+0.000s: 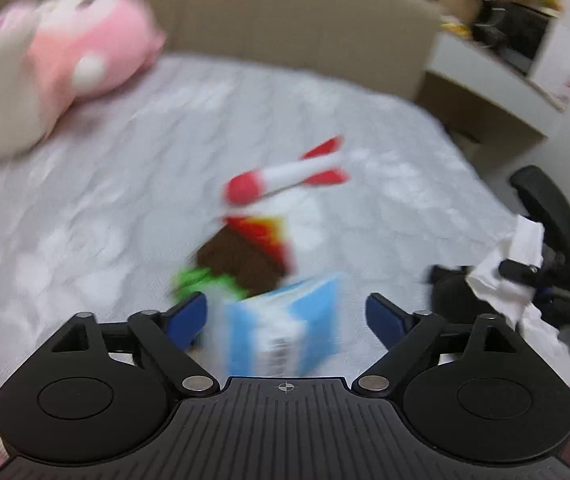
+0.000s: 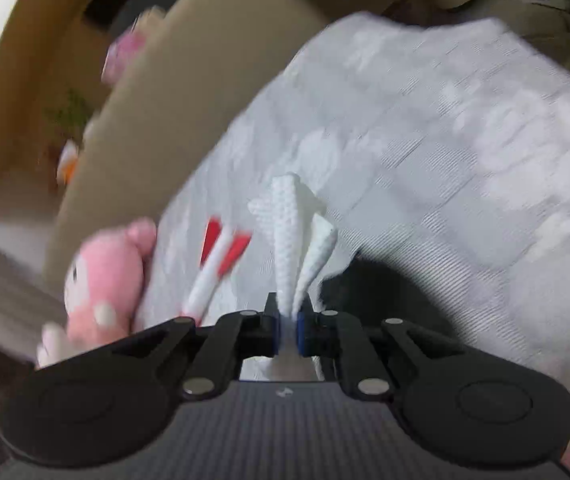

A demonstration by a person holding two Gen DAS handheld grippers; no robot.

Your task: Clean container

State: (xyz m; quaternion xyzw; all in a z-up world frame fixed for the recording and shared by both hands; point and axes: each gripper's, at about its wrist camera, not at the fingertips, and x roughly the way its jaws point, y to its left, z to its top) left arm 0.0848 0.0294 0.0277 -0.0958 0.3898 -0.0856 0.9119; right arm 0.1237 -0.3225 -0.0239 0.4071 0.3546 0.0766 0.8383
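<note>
Jaws of the left gripper [image 1: 286, 322] were spread wide, with the blue-and-white carton [image 1: 281, 332] between them but apparently untouched by either pad, blurred, just in front of the toy rocket [image 1: 285, 178] on the bed [image 1: 105, 200]. Jaws of the right gripper [image 2: 288, 330] were clamped on a white paper towel [image 2: 295, 232]. The carton should probably be steadied before it is wiped.

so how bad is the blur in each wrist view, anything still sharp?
Left wrist: heavy motion smear on the blue carton, rocket toy and pink plush; the open left gripper stays crisp. Right wrist: bedsheet streaked, but the paper towel pinched in the right gripper is sharp. Both show fisheye bending.
</note>
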